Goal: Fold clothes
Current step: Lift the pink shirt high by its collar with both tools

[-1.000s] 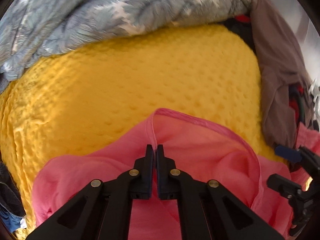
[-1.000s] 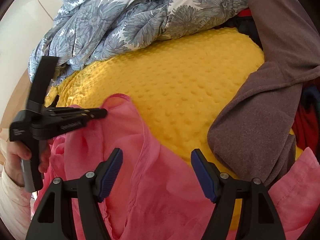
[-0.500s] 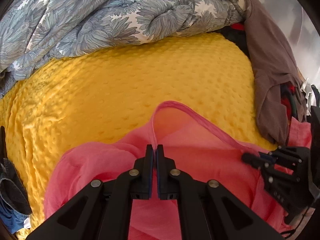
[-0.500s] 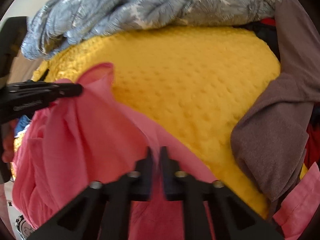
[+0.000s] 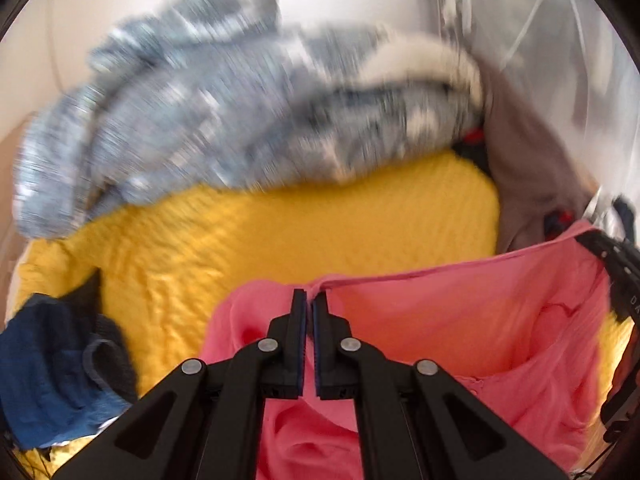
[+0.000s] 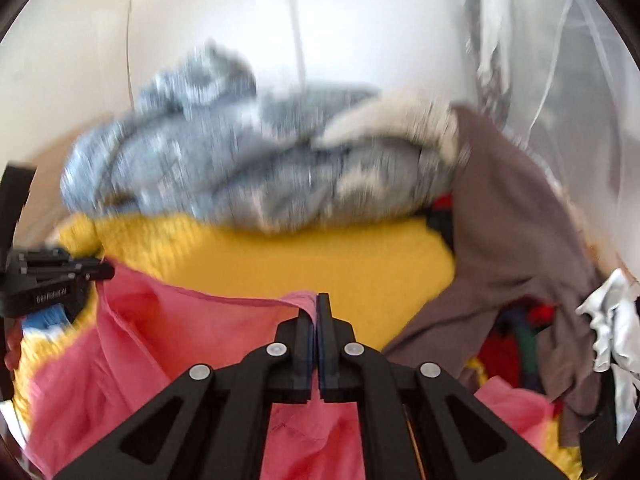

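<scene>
A pink garment [image 5: 460, 320] hangs stretched between both grippers above a yellow bumpy blanket [image 5: 300, 232]. My left gripper [image 5: 309, 300] is shut on the garment's hemmed edge. My right gripper [image 6: 314, 304] is shut on the same pink garment [image 6: 168, 340] further along that edge. The hem runs taut from one grip to the other. In the left wrist view the right gripper [image 5: 588, 242] shows at the right edge, pinching the cloth. In the right wrist view the left gripper [image 6: 106, 272] shows at the left edge, holding the garment's other end. The rest of the garment droops below.
A blue-grey floral duvet [image 5: 240, 120] is heaped behind the yellow blanket. A brown garment [image 6: 520, 240] drapes at the right over red and dark clothes [image 6: 516, 340]. Dark blue denim [image 5: 52, 368] lies at the left. A white wall [image 6: 320, 20] stands behind.
My right gripper went from open around the pink cloth to shut on it. Both grippers then rose, lifting the garment's edge off the yellow blanket and pulling it taut.
</scene>
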The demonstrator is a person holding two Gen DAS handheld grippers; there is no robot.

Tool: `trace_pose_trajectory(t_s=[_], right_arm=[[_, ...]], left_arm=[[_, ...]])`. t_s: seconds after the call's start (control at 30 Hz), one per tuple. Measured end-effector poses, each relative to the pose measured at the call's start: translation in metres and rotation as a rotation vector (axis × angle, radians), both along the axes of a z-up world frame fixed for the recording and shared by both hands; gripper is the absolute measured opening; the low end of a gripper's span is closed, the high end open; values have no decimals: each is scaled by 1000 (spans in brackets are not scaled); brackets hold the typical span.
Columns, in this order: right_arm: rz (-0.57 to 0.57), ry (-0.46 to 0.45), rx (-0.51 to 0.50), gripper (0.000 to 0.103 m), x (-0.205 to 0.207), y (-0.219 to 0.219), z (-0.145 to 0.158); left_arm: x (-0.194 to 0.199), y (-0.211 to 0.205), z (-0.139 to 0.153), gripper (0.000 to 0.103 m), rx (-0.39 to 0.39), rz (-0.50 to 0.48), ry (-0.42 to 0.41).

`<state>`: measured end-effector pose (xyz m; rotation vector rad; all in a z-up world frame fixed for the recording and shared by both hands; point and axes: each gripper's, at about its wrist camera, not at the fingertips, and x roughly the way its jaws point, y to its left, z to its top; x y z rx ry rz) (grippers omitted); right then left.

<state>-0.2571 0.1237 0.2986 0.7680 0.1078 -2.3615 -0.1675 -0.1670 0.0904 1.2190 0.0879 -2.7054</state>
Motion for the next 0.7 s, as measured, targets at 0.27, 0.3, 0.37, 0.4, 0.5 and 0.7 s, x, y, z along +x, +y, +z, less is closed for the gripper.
trace_pose_trajectory(t_s=[0.27,0.3,0.37,0.4,0.5,0.7], right_arm=[[40,248,-138,1,91,22,141],[48,277,-150,1,103,26,158],[54,338,-183,1,128,36,197],[54,364,-198,1,141,40,213],[58,436,-245,1,179,55,257],[72,564,-346,1,260,93,329]], left_arm=[[119,24,160,2,-111,64,342],[136,27,180,2,-119,78,391],[167,35,212,2,-140,86,459],[183,39,229,2,-154,89,494],[234,58,276,2,-198,102,599],[322,95,345,2,-272,144,766]])
